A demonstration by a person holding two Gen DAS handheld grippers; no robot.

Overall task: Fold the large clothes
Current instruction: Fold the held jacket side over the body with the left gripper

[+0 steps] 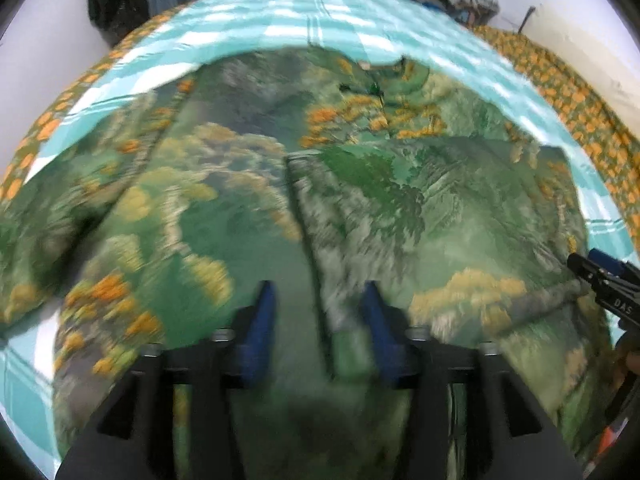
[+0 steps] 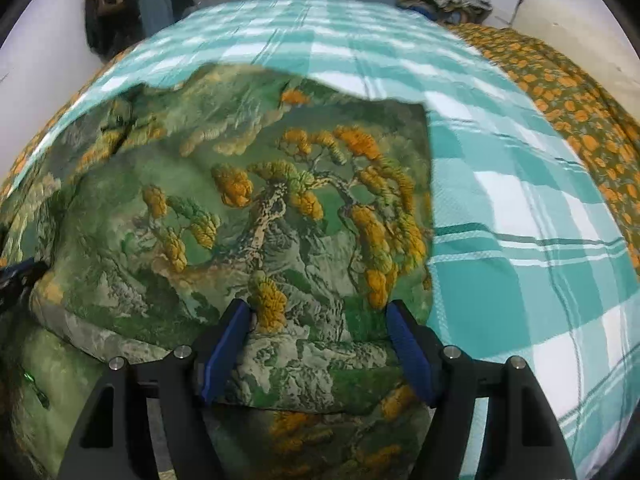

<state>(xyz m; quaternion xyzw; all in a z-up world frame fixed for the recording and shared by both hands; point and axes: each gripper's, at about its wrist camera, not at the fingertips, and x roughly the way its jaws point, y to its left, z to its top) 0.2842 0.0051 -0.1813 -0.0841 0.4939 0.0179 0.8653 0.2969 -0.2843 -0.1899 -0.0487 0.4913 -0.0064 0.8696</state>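
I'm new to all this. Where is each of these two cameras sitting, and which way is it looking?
Left wrist view: on the left claw, looking down along its open blue fingers at the green printed garment; the right claw pokes in at the right edge.
Right wrist view: on the right claw, looking down at the garment's folded part with the tree print; its fingers are apart.
Shared: the same garment, the teal checked sheet, the orange-flowered cover and the far wall.
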